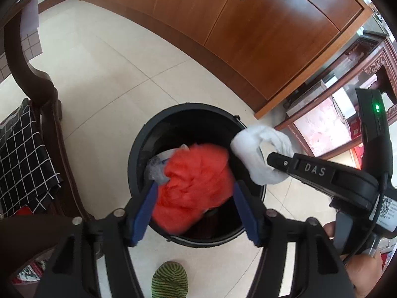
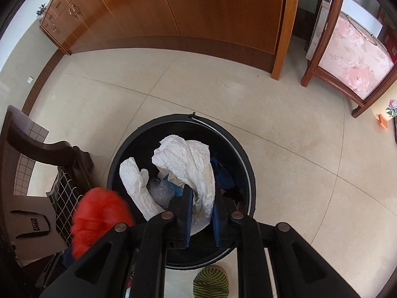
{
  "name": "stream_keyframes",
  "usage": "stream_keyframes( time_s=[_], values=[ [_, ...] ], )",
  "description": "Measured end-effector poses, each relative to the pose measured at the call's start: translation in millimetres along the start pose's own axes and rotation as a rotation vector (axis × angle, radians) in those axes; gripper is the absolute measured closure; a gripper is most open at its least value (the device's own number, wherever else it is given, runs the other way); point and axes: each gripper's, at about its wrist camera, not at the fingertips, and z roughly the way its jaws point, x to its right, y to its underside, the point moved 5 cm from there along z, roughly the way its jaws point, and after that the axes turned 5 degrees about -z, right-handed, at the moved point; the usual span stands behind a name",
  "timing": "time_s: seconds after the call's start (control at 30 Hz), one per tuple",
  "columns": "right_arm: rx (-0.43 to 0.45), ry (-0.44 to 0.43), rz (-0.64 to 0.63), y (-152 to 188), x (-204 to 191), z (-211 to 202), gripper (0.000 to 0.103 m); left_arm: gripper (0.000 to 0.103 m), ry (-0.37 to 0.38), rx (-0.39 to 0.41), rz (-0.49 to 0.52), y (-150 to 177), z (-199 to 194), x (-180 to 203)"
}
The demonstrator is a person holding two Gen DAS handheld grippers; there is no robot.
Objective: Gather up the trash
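A black round bin (image 1: pixel 139 149) (image 2: pixel 223 129) stands on the tiled floor under both grippers. My left gripper (image 1: pixel 195 191) is open above it, blue pads wide apart. A blurred red plastic bag (image 1: pixel 196 181) (image 2: pixel 99 216) hangs loose between them over the bin's mouth. My right gripper (image 2: pixel 202 198) (image 1: pixel 275 160) is shut on a crumpled white tissue (image 2: pixel 188 159) (image 1: pixel 258 154) at the bin's right rim. Inside the bin lie another white tissue (image 2: pixel 134 181) and clear plastic wrap (image 2: pixel 161 190).
A dark wooden chair (image 1: pixel 32 79) with a black checked cloth (image 1: pixel 22 164) stands left of the bin. A wooden cabinet (image 1: pixel 248 24) runs behind it, and a side table with a pink panel (image 2: pixel 352 57) is at right. A foot in a striped green sock (image 1: pixel 170 283) is near the bin.
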Motion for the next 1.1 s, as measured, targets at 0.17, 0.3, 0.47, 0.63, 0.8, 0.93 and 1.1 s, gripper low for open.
stream_keyframes(
  time_s=[0.17, 0.3, 0.47, 0.63, 0.8, 0.93, 1.1],
  values=[
    [0.024, 0.025, 0.004, -4.5, 1.0, -3.0, 0.067, 0.034, -0.010, 0.030, 0.009, -1.8, -10.7, -1.4],
    [0.029, 0.002, 0.006, -6.2, -2.7, -5.1, 0.066, 0.033, -0.037, 0.089, 0.055, -1.0, -34.7, 0.7],
    [0.066, -0.009, -0.023, -0.1, -10.0, -23.5, 0.066, 0.033, -0.056, 0.190, 0.118, 2.8, -74.5, 10.3],
    [0.122, -0.049, -0.090, 21.1, -25.7, -64.0, 0.066, 0.033, -0.054, 0.284, 0.122, 15.1, -126.1, 13.7],
    [0.163, -0.139, -0.101, 58.3, -35.4, -106.2, 0.052, 0.033, -0.080, 0.384, 0.141, 35.2, -181.3, 9.2],
    [0.200, -0.189, -0.142, 89.9, -45.7, -140.7, 0.051, 0.033, -0.119, 0.456, 0.110, 53.8, -225.9, -7.5],
    [0.282, -0.227, -0.294, 130.3, -79.5, -195.0, 0.047, 0.023, -0.205, 0.558, 0.054, 83.3, -276.0, -36.7]
  ],
)
